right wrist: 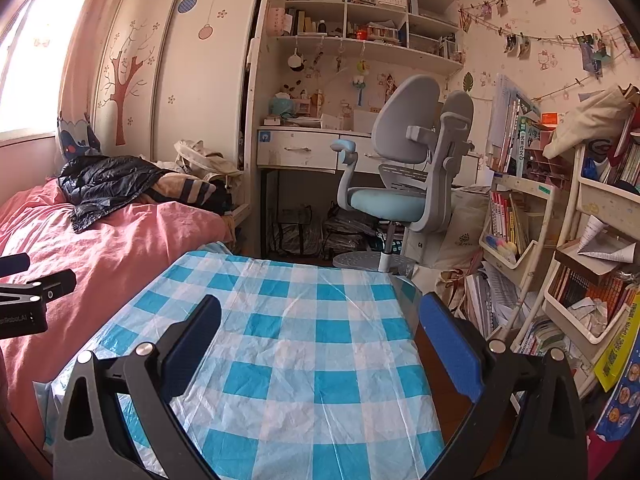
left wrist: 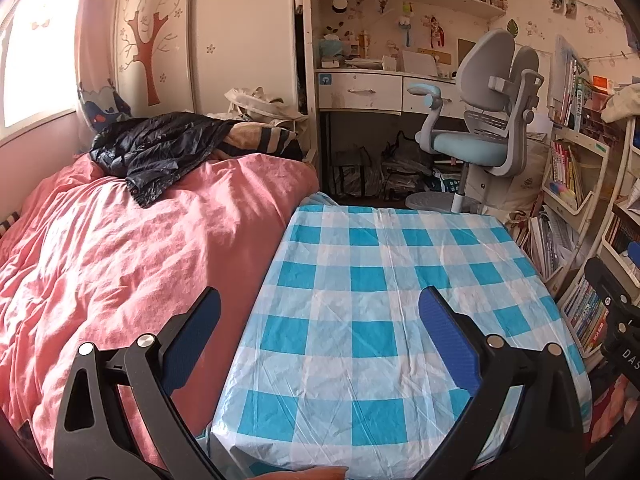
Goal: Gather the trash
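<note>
We are holding the left gripper and the right gripper over a table draped in a blue-and-white checked plastic cloth, both with jaws spread wide and gripping nothing. No trash is lying between the jaws or on the cloth. Crumpled white paper is sitting in a cream shelf bin well to the right. A pink quilted bed is touching the table's left edge. Both views are cutting off the table's near edge.
</note>
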